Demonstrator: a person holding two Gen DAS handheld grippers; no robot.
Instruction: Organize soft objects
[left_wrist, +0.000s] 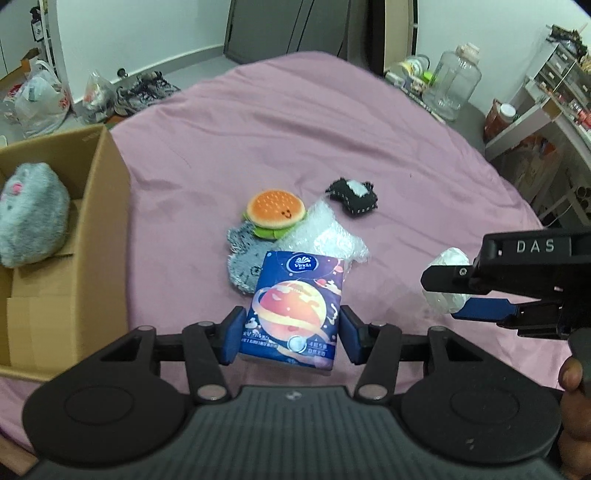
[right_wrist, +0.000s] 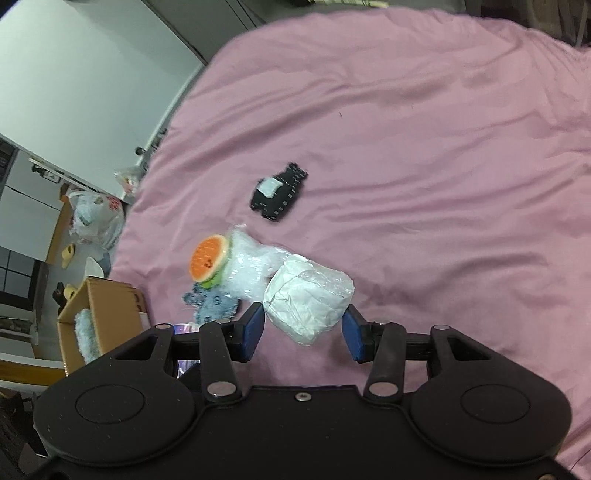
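My left gripper (left_wrist: 291, 332) is shut on a blue Vinda tissue pack (left_wrist: 293, 306) with a planet print, held just above the pink bedsheet. My right gripper (right_wrist: 304, 325) is shut on a white wrapped paper roll (right_wrist: 308, 295); it shows in the left wrist view (left_wrist: 445, 286) at the right. Behind lie a burger plush (left_wrist: 277, 212), a grey fuzzy toy (left_wrist: 243, 258), a clear bubble-wrap bag (left_wrist: 325, 236) and a black plush (left_wrist: 352, 197). The burger plush (right_wrist: 208, 258) and black plush (right_wrist: 279, 194) also show in the right wrist view.
An open cardboard box (left_wrist: 92, 229) stands at the bed's left edge with a grey plush (left_wrist: 31, 218) inside. The pink sheet (left_wrist: 332, 122) stretches far behind the pile. Bags and shoes lie on the floor; a clear jar (left_wrist: 452, 85) and shelves stand at right.
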